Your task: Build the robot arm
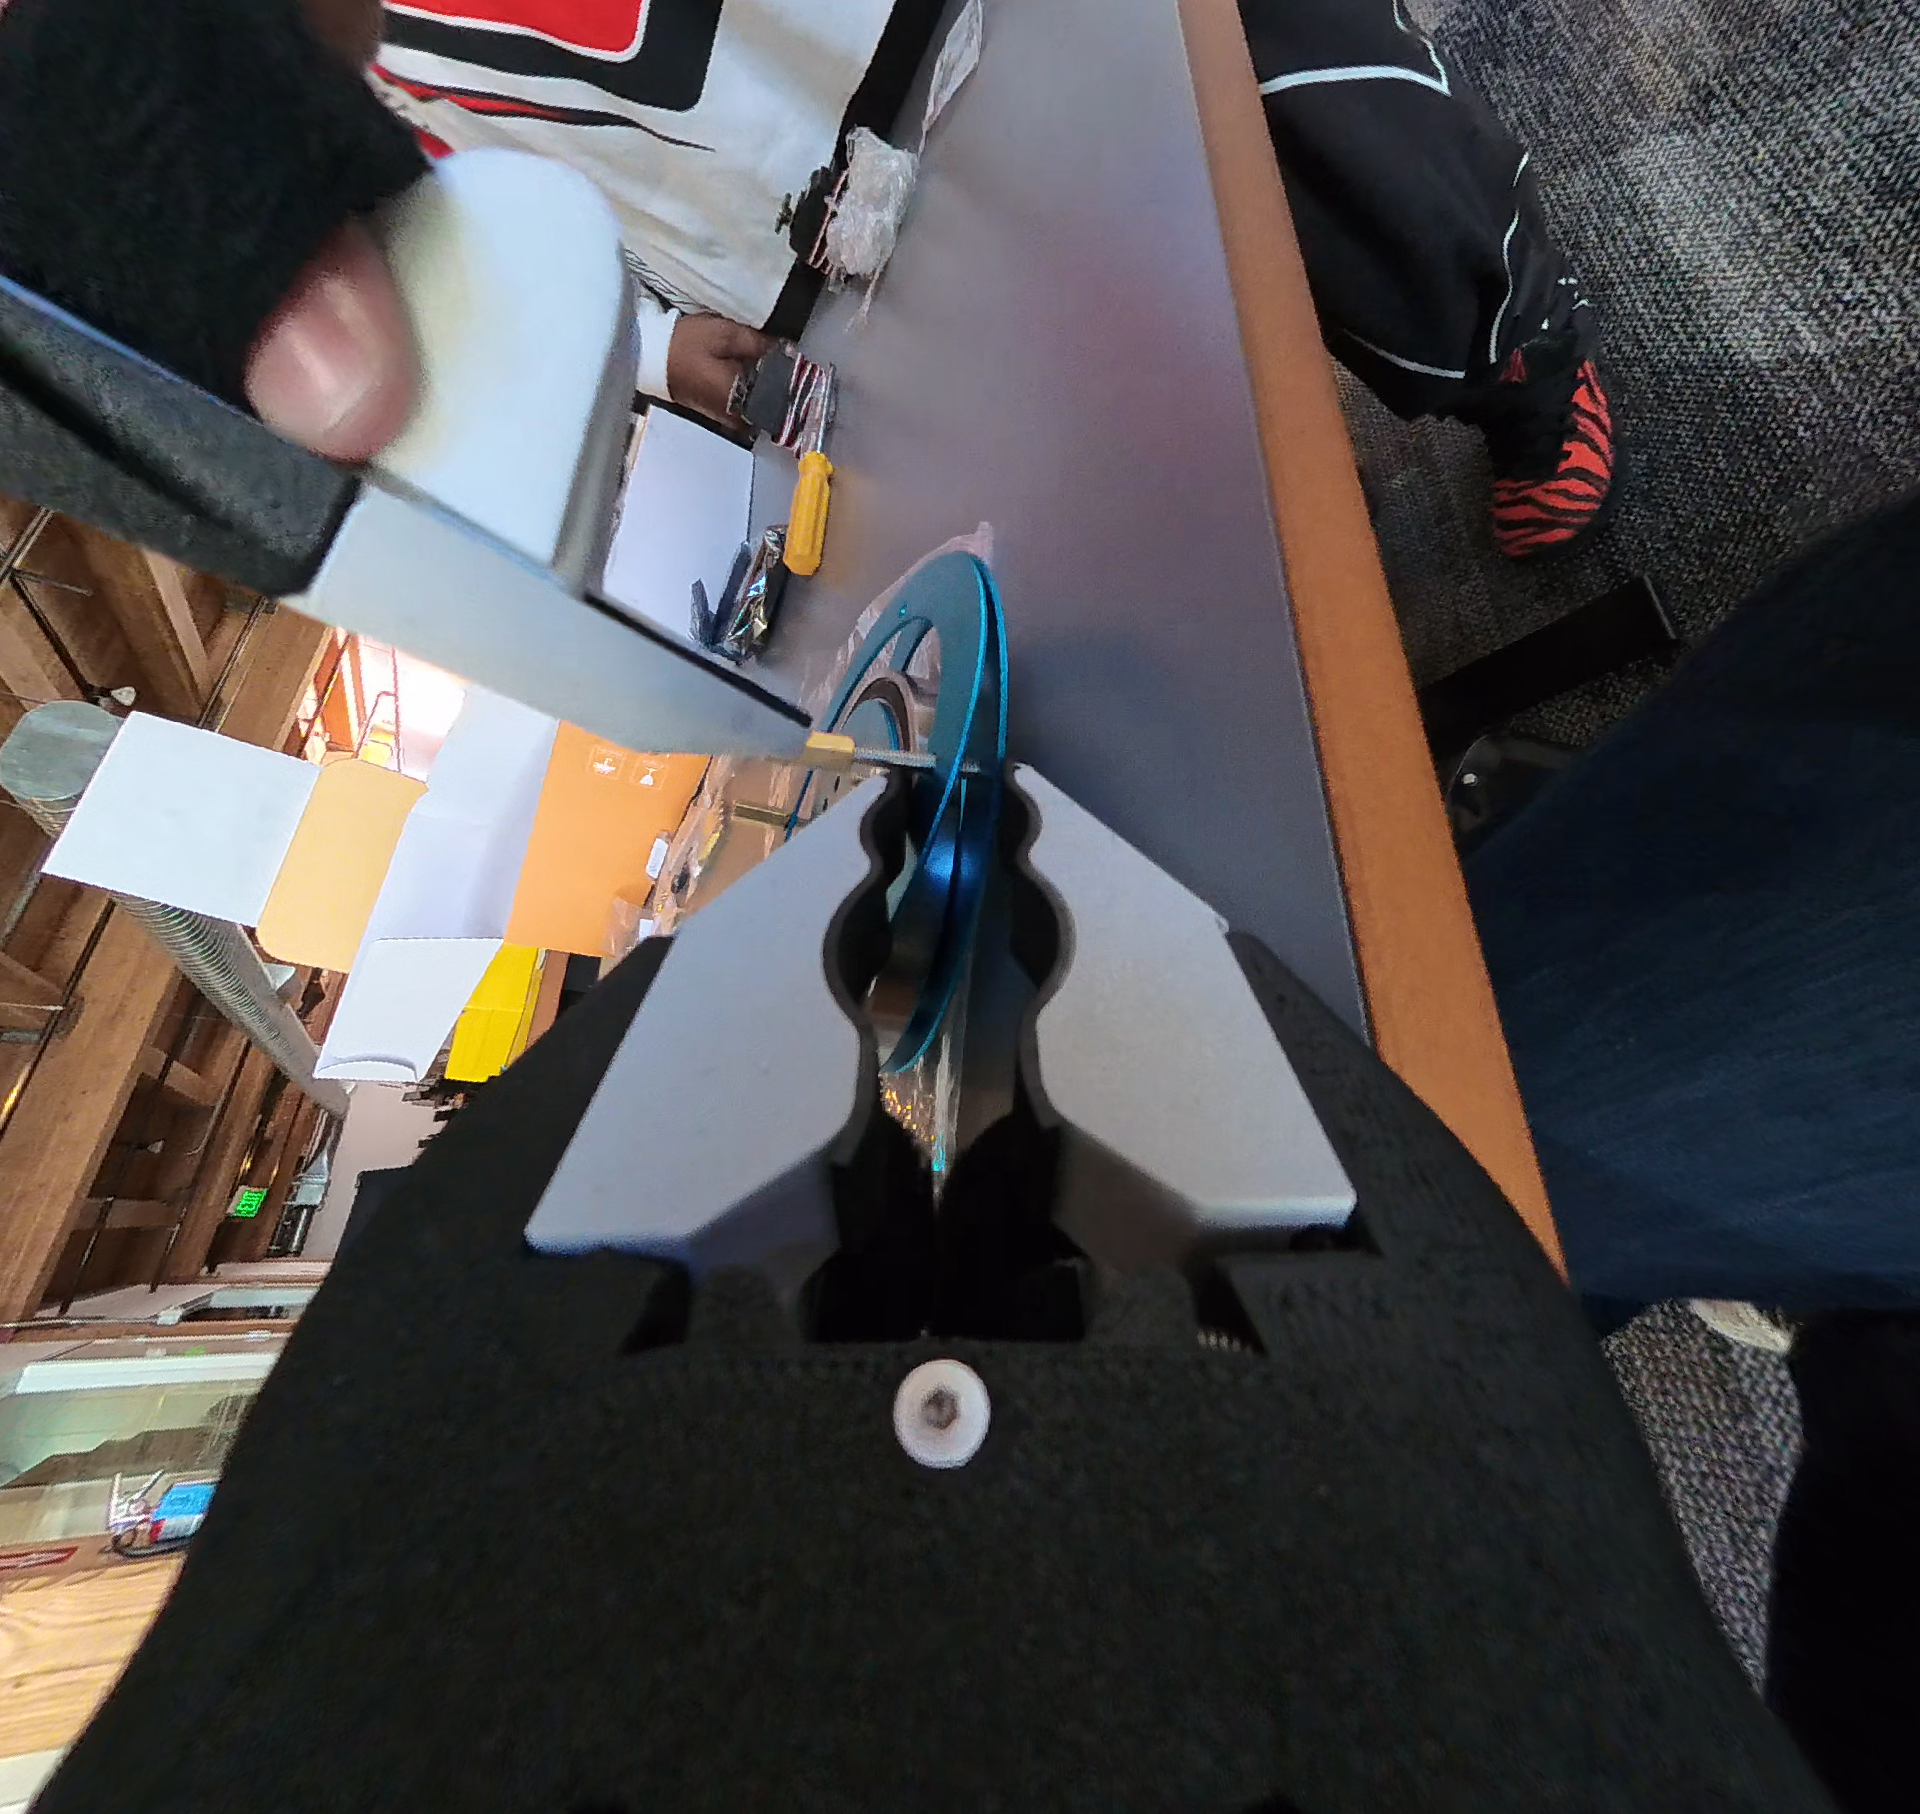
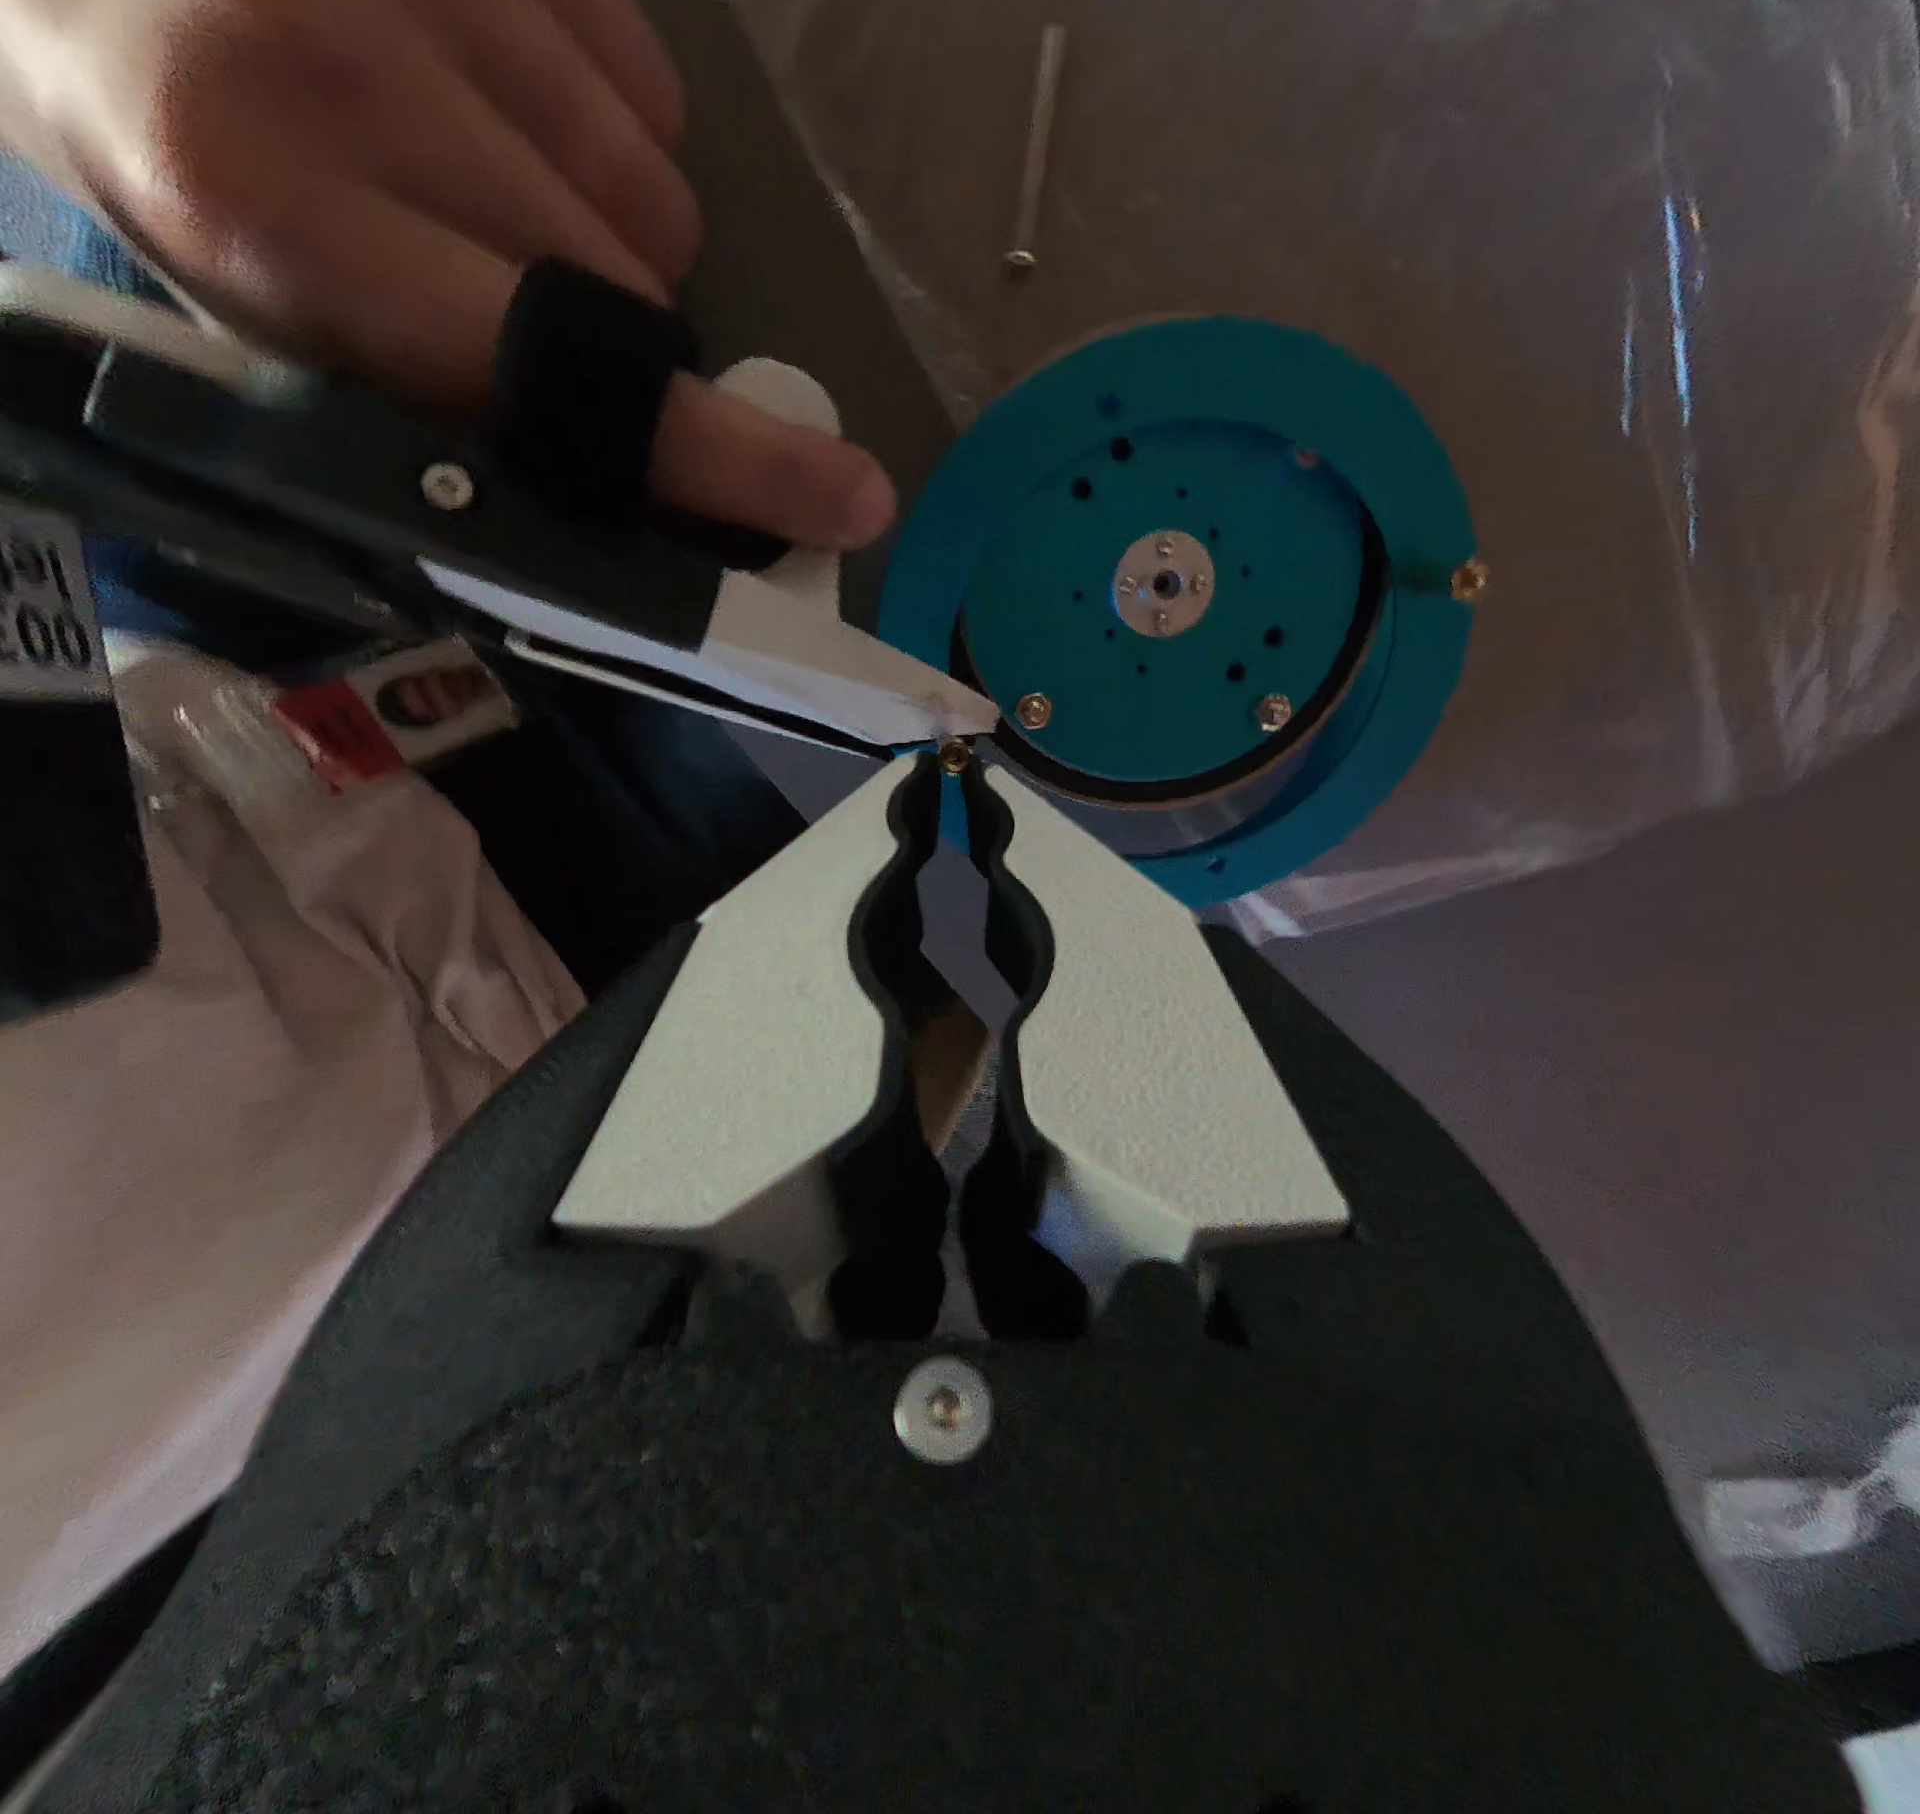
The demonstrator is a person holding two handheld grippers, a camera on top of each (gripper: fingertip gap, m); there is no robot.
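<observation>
Room: wooden beams and posts, a ribbed silver duct (image 1: 208,943) and stacked white and orange cartons (image 1: 312,829) fill the left edge of the left wrist view; mottled grey carpet (image 1: 1714,154) lies at the upper right.
Surface: smooth grey table (image 1: 1091,362) with a tan wooden edge, partly covered by a crinkled clear plastic sheet (image 2: 1558,206).
Teal disc (image 2: 1247,517): matte metal, with a flat outer ring around a round inner plate, a black seam between them, small drilled holes and a silver hub (image 2: 1164,585). It sits centre right in the right wrist view. In the left wrist view it is edge-on at frame centre, standing up off the table.
Left gripper (image 1: 940,777): pale grey wedge fingers with wavy black rubber pads on a grainy black body, closed tight on the disc's rim.
Right gripper (image 2: 951,772): same build, its fingers drawn together to a thin gap and pinching a brass fitting (image 2: 953,754) at the very tips.
Brass fitting: small and hexagonal, at the disc's lower left edge, its threaded shank passing through the ring. More like it sit on the plate and ring.
Hands: a hand (image 2: 468,206) with a black fabric strap over one finger drives the left gripper.
Nearby: a yellow-handled screwdriver (image 1: 808,512) lies on the table above the disc; a long silver screw (image 2: 1039,143) lies on the plastic.
Writing: a green lit sign (image 1: 247,1203) at lower left and a printed label (image 2: 42,601) on the left gripper's body.
</observation>
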